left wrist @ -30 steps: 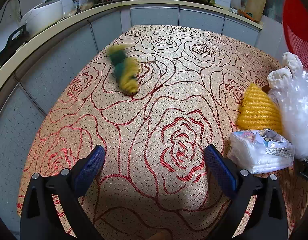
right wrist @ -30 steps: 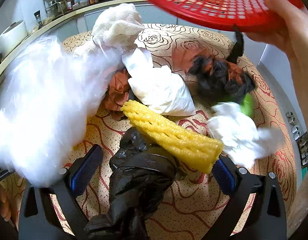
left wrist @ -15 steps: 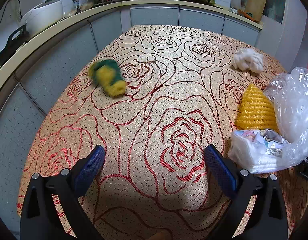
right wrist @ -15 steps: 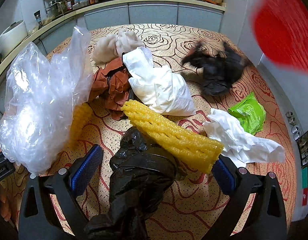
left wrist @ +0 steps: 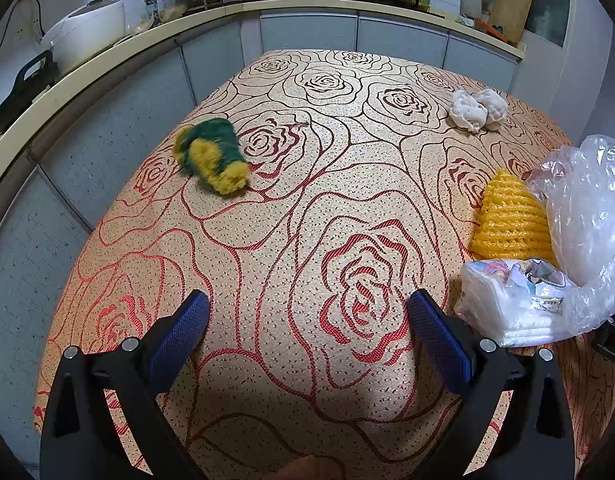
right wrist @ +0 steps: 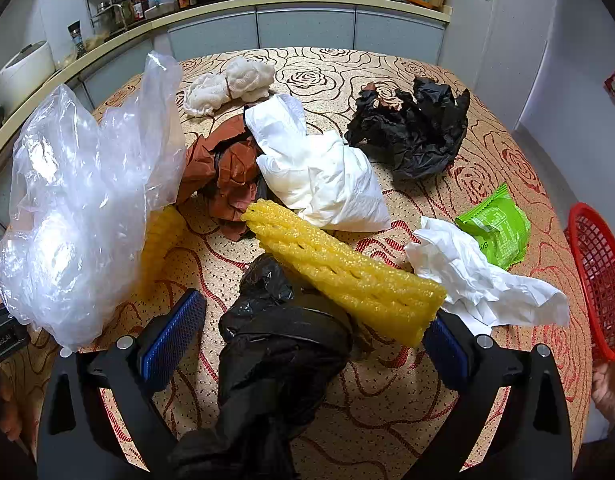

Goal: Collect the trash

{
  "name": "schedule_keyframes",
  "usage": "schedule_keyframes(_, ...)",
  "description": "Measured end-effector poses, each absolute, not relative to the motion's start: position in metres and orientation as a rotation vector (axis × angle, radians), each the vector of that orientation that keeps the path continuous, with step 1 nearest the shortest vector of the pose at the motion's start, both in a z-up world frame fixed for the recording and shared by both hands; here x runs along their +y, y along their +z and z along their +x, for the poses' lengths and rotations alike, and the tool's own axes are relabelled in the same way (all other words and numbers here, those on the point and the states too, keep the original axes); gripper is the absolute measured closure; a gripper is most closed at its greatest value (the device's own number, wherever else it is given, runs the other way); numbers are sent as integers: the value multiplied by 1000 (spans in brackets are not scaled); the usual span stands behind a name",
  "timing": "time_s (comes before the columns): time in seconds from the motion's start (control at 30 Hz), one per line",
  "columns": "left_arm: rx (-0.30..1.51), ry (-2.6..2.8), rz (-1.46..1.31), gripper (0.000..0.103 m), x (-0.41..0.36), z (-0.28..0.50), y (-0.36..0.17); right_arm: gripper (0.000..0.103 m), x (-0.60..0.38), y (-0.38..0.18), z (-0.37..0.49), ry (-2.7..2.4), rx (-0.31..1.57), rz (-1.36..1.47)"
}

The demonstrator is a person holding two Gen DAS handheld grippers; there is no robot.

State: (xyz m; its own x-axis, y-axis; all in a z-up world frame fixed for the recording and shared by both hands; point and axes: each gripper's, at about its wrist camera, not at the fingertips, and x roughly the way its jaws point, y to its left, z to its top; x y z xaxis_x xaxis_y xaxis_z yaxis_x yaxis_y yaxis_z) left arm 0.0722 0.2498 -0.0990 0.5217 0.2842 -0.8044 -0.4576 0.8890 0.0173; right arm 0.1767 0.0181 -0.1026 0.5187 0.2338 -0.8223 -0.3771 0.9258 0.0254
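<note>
Trash lies scattered on the rose-patterned table (left wrist: 307,184). My left gripper (left wrist: 307,324) is open and empty above bare cloth; a green-and-yellow sponge (left wrist: 213,156) lies far left, a white rag (left wrist: 477,106) far right, a clear plastic bag (left wrist: 587,216), yellow foam net (left wrist: 507,216) and a tissue pack (left wrist: 515,304) at right. My right gripper (right wrist: 315,332) is open with a black bag (right wrist: 275,340) between its fingers, not clamped. Ahead are a yellow foam net (right wrist: 343,268), white bag (right wrist: 323,176), brown paper (right wrist: 227,168), black crumpled bag (right wrist: 415,128), green wrapper (right wrist: 495,228), white paper (right wrist: 479,280), clear bag (right wrist: 83,184).
A red plastic basket (right wrist: 599,280) is held by a bare hand (right wrist: 611,384) at the table's right edge. A kitchen counter (left wrist: 107,52) with a rice cooker (left wrist: 83,32) and bottles curves behind the table.
The red basket swung from overhead down to the right edge. The dumped trash settled; the sponge rolled left and stopped, the white rag landed at the far side. Both grippers stayed put.
</note>
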Motion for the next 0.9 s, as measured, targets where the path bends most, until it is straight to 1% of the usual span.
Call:
schedule_keyframes(0.3,920,433,-203,7,250,74,-100,5,19,-102,177,368,958,-164)
schedule_keyframes(0.47,920,399,-155,7,238,78,-99,5,18,-102,177,369,959,-164)
schedule_keyframes(0.9,912,395,-178,7,240,73,-101,5,19,-102,177,368,958,-163)
